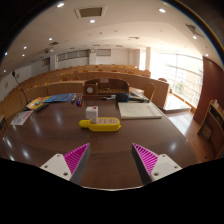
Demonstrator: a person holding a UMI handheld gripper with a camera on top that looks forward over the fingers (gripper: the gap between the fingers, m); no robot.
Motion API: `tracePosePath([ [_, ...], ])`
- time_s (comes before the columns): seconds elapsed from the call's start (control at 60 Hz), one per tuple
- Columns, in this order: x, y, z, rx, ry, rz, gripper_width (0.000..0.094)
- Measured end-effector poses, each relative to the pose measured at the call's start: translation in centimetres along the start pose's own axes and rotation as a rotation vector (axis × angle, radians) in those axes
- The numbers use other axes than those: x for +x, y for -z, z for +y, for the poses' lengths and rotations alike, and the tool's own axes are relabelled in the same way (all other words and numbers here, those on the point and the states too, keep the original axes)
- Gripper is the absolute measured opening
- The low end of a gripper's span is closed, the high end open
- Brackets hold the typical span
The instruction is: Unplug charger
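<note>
While the tool hangs above the near edge of the table, its fingers spread wide and holding nothing, the yellow power strip with its white charger lies mid-table, beyond them, probably awaiting approach.

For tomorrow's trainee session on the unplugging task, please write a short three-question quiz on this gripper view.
1. True or false: the gripper is shut on the yellow power strip.
2. What stands on the strip's near-left end? A) white charger B) red mug C) green bottle
3. Fill in: the strip lies ____ the fingers on the brown table.

Key: 1 false, the fingers are open and empty; 2 A; 3 beyond.
</note>
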State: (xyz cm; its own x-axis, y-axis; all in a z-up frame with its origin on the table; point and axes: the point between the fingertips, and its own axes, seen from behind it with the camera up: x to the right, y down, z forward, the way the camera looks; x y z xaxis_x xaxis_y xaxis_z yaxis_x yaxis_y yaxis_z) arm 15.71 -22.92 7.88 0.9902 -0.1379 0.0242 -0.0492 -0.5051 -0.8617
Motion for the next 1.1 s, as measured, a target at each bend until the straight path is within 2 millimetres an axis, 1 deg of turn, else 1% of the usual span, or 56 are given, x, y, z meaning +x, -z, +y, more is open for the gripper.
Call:
tracePosePath([
  [0.1,-3.7,-5.4,-3.4,0.033,0.026,-0.021,0.0849],
  [0.183,-5.8,-9.9,-5.6,0.041,0.020,-0.026,0.0846],
  [0.283,-7.4,-14.4,-7.4,0.054,0.002,-0.021,0.0837],
  [0.383,-7.9,-17.8,-8.4,0.057,-0.020,0.003,0.0789],
  [0.417,-8.0,-18.7,-8.6,0.057,-0.026,0.007,0.0749],
  [0.467,-8.5,-19.9,-8.7,0.057,-0.034,-0.001,0.0649],
  [0.5,-8.6,-20.5,-8.6,0.049,-0.041,0.001,0.0560],
  [0.533,-8.6,-20.8,-8.5,0.043,-0.047,0.005,0.0436],
  [0.55,-7.8,-21.0,-8.3,0.047,-0.050,0.018,0.0390],
  [0.6,-8.3,-21.1,-8.5,0.054,-0.058,0.022,0.0376],
  [0.683,-8.3,-21.1,-8.5,0.045,-0.065,0.020,0.0290],
  [0.733,-8.2,-21.0,-8.6,0.041,-0.069,0.027,0.0258],
  [0.783,-8.1,-20.7,-8.7,0.042,-0.084,0.029,0.0247],
  [0.8,-8.1,-21.0,-8.7,0.045,-0.090,0.029,0.0246],
  [0.85,-8.1,-20.3,-9.3,0.057,-0.088,0.013,0.0245],
  [0.867,-8.0,-19.4,-11.1,0.121,-0.088,0.015,0.0244],
  [0.9,-6.9,-16.5,-16.6,0.286,-0.019,0.064,0.0242],
  [0.917,-6.6,-15.3,-20.1,0.333,0.019,0.077,0.0242],
  [0.933,-6.5,-13.2,-22.2,0.419,0.068,0.089,0.0242],
  [0.95,-6.8,-11.9,-24.8,0.461,0.079,0.086,0.0242],
  [0.983,-7.4,-9.7,-28.7,0.523,0.051,0.034,0.0243],
  [1.017,-7.7,-7.6,-31.6,0.561,-0.006,-0.033,0.0243],
  [1.033,-7.5,-6.5,-32.7,0.576,-0.032,-0.053,0.0240],
  [1.067,-6.1,-5.0,-34.4,0.608,-0.061,-0.061,0.0240],
  [1.083,-5.2,-4.1,-34.8,0.628,-0.057,-0.052,0.0240],
  [1.1,-4.3,-4.1,-35.2,0.630,-0.059,-0.036,0.0241],
])
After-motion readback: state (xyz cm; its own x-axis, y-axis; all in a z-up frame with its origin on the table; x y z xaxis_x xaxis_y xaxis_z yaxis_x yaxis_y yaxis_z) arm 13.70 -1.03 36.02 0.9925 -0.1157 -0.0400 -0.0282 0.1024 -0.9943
